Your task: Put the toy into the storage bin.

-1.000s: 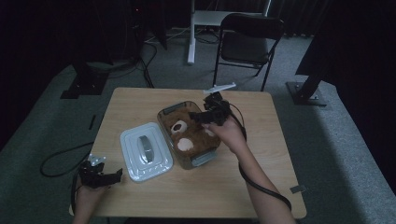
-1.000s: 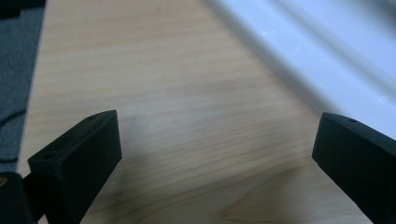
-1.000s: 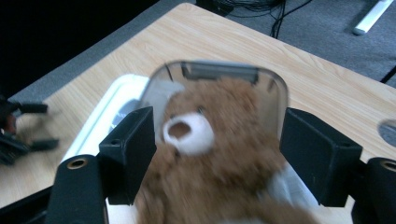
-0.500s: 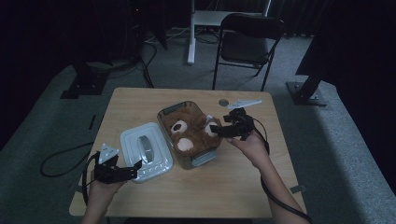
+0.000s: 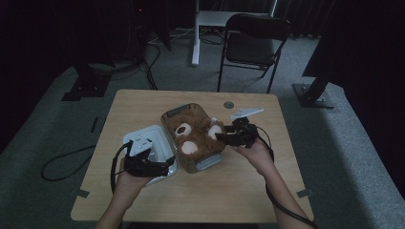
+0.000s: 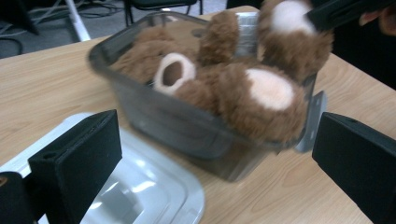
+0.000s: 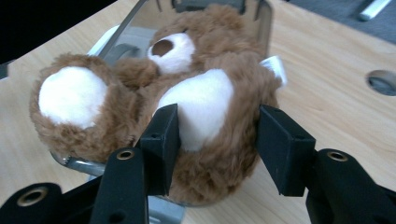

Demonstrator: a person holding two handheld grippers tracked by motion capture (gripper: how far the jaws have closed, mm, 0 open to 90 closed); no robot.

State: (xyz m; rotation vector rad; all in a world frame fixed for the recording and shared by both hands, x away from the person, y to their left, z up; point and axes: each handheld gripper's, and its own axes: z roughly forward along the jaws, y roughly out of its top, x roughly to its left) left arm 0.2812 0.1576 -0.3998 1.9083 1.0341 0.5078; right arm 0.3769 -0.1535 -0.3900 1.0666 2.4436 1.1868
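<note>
A brown teddy bear (image 5: 196,138) lies on its back in a clear plastic container (image 5: 179,112) at the middle of the table, white soles up. My right gripper (image 5: 220,138) reaches in from the right. In the right gripper view its jaws have just been closing, and the gripper (image 7: 217,135) now presses on the bear's foot (image 7: 205,107) from both sides. The container's pale lid (image 5: 157,136) lies flat to the left. My left gripper (image 5: 167,164) hovers over the lid's near corner, open, with nothing between its fingers. In the left gripper view the gripper (image 6: 219,140) faces the container (image 6: 154,107).
The wooden table (image 5: 239,191) has a round cable hole (image 5: 229,104) at the back right. A black folding chair (image 5: 253,38) stands behind the table. A cable (image 5: 62,162) loops on the grey carpet to the left.
My left gripper moved from the table's front left corner up and rightwards to the lid. My right gripper shifted right off the container's middle, sank to the bear's foot and narrowed its jaws.
</note>
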